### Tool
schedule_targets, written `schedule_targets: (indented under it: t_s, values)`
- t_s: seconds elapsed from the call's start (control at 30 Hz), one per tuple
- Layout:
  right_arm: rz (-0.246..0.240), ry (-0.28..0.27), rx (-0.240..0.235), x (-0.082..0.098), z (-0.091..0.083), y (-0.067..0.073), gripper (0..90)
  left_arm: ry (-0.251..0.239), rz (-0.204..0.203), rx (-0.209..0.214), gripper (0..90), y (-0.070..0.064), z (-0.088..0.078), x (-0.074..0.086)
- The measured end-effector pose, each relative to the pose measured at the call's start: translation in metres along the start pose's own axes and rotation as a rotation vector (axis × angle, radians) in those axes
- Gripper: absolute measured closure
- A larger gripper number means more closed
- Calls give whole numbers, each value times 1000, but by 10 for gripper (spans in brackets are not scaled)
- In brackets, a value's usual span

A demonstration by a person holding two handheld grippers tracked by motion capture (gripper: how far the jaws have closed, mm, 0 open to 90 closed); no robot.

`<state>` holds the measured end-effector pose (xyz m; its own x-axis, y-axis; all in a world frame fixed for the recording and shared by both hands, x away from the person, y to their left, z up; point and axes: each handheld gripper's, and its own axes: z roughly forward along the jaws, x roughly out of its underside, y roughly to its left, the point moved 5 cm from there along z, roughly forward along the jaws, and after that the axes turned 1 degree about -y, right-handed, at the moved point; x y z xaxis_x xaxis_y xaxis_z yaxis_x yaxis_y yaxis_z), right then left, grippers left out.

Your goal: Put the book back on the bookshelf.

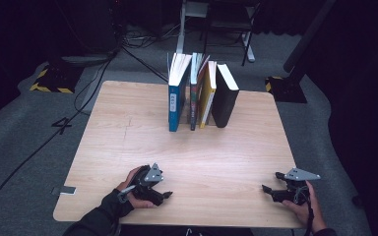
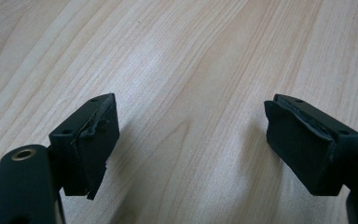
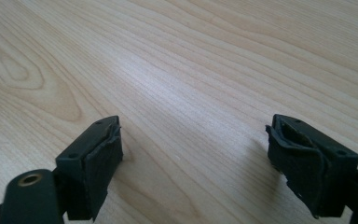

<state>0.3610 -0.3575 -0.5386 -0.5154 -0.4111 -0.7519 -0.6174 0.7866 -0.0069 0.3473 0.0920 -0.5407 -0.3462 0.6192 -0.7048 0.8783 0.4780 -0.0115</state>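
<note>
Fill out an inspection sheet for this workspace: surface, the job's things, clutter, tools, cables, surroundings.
Surface: light wooden table, bare apart from the books.
Job's things: row of books standing upright at the far edge; blue book at the left end, black book at the right end, thinner ones, one yellow, between them.
Clutter: nothing seen on the table.
Tools: left tool near the front edge, open, nothing between its jaws; right tool at the front right, open, nothing between its jaws. Both far from the books.
Cables: black cables on the floor at left and behind the table.
Surroundings: grey floor, stand bases with yellow-black tape, dark backdrop.
</note>
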Motion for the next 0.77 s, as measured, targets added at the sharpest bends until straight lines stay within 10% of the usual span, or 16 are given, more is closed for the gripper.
schedule_targets:
  t_s: [0.77]
  values:
    - [-2, -1, 1, 0, 0, 0, 180, -1, 2, 12, 169, 1, 1, -1]
